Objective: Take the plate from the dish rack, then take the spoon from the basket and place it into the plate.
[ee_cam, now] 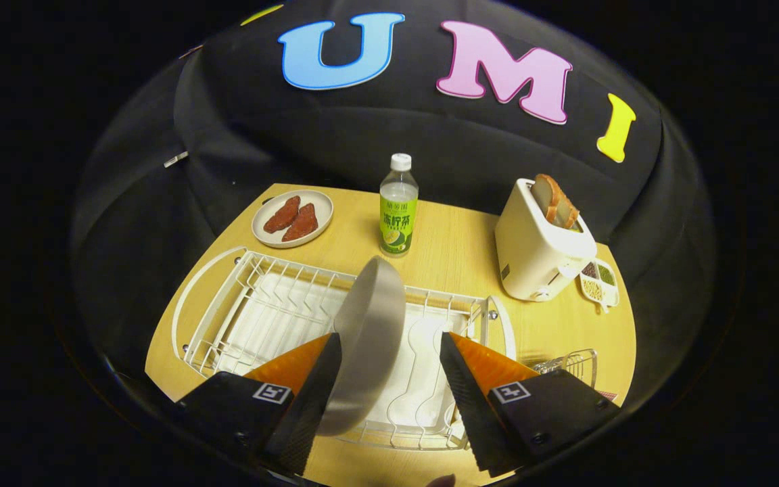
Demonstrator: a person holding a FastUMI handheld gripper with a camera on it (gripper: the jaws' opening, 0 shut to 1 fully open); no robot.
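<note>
A grey plate stands on edge in the white wire dish rack, which sits on the wooden table. My gripper is open, its fingers wide apart on either side of the plate. The left finger lies against or very near the plate's face. The right finger is a clear gap away from it. Just beyond the right finger, the top of a chrome wire basket peeks out. Something shiny shows at its rim, but I cannot make out the spoon.
Beyond the rack stand a clear bottle with a green label, a small plate of red meat slices to its left, and a cream toaster with bread to its right. A small divided condiment dish sits beside the toaster.
</note>
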